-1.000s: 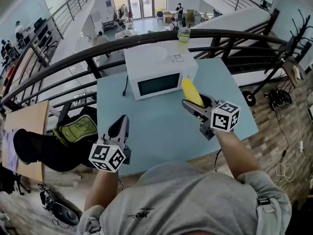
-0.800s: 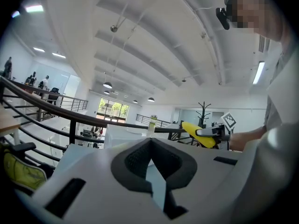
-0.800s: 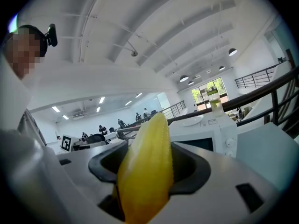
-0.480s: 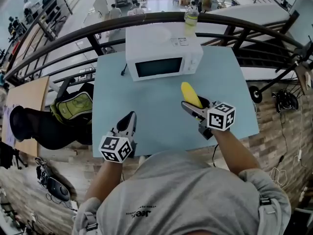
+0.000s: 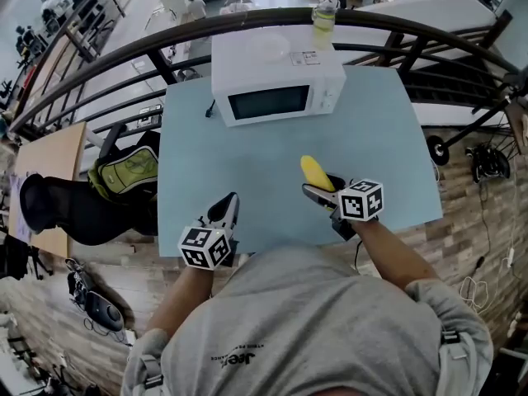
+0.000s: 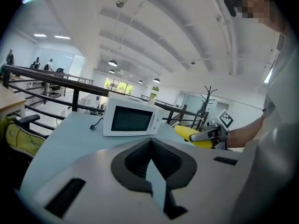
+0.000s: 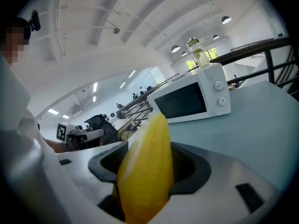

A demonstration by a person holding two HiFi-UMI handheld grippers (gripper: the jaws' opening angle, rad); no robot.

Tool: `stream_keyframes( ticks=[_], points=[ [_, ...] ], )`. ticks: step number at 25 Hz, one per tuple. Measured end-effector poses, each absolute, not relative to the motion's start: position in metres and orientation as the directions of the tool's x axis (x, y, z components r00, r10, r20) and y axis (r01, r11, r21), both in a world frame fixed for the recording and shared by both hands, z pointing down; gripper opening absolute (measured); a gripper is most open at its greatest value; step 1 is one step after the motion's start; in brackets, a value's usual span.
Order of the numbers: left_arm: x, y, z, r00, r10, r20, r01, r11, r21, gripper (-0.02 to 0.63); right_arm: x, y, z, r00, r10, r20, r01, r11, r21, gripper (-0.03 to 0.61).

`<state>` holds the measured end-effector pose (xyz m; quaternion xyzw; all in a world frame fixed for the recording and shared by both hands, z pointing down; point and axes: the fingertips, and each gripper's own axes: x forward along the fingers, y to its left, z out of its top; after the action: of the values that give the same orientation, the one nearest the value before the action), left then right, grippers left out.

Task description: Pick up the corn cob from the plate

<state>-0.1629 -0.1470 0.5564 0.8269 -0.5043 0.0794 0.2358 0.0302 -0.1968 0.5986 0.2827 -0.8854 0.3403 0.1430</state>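
The yellow corn cob [image 5: 313, 172] is held in my right gripper [image 5: 318, 190], whose jaws are shut on its lower half; the tip sticks out forward over the pale blue table [image 5: 247, 159]. In the right gripper view the corn cob [image 7: 145, 171] fills the gap between the jaws. My left gripper [image 5: 228, 208] hovers low over the table's near edge, its jaws together with nothing in them. From the left gripper view the corn cob [image 6: 189, 133] and the right gripper [image 6: 205, 135] show off to the right. I see no plate.
A white microwave [image 5: 276, 77] stands at the table's far side with a bottle [image 5: 322, 23] on top. A dark railing [image 5: 124, 56] runs behind it. A green backpack [image 5: 124, 176] lies on a black seat left of the table.
Both grippers have come down and back toward the table's near edge. The corn cob has travelled with the right gripper, still gripped the same way.
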Motion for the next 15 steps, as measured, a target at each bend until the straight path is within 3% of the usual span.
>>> stream_keyframes(
  ticks=[15],
  points=[
    [-0.167, -0.149, 0.562, 0.483, -0.783, 0.392, -0.873, -0.396, 0.286, 0.008, 0.033, -0.193, 0.614, -0.791, -0.408, 0.456, -0.611, 0.558, -0.561, 0.278]
  ],
)
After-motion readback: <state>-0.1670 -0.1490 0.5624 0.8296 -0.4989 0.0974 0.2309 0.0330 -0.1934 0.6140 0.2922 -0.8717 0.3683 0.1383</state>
